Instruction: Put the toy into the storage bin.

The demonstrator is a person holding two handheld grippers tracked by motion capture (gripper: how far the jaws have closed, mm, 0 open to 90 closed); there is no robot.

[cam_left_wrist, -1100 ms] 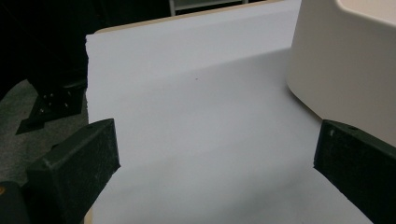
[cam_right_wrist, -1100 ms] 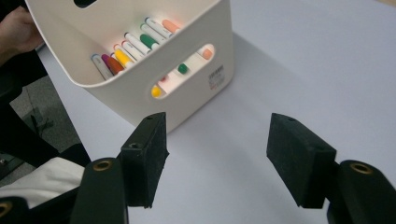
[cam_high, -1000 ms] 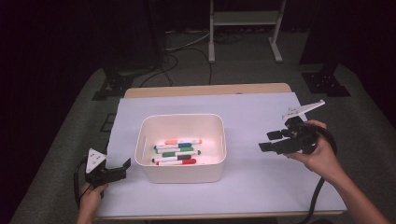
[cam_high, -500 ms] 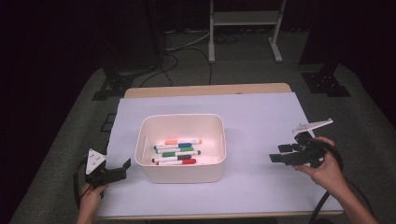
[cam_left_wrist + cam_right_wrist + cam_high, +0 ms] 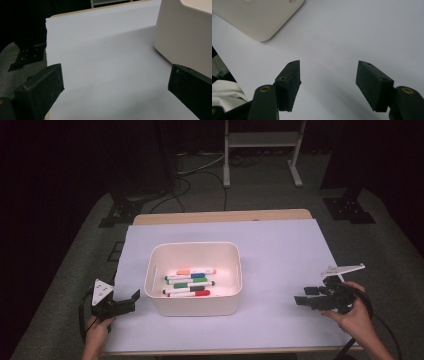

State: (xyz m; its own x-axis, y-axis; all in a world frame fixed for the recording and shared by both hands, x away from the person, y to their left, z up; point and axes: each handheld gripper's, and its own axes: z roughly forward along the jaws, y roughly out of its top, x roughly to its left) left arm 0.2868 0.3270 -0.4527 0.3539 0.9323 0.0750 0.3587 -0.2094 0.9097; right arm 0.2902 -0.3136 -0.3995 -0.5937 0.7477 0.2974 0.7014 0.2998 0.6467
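Note:
A cream plastic bin [image 5: 151, 270] stands in the middle of the white sheet and holds several coloured markers [image 5: 190, 283]. My left gripper [image 5: 131, 301] rests at the bin's near left corner, open, with only bare sheet between its jaws [image 5: 115, 85]; the bin's wall [image 5: 185, 32] is just to its right. My right gripper [image 5: 304, 295] hangs low over the sheet to the right of the bin and points toward it. Its jaws have just been opening and stand wide with nothing between them [image 5: 328, 80]. A corner of the bin [image 5: 259, 15] lies ahead of it.
The white sheet [image 5: 280, 255] covers a wooden table whose far edge [image 5: 220, 216] shows. Grey carpet, stand bases [image 5: 117, 215] and a metal frame [image 5: 260, 150] lie beyond the table. A cable [image 5: 372, 320] trails from the right gripper.
My right gripper has come down and back toward the near right edge of the table, and its jaws look a little wider. The left gripper and the bin have stayed put.

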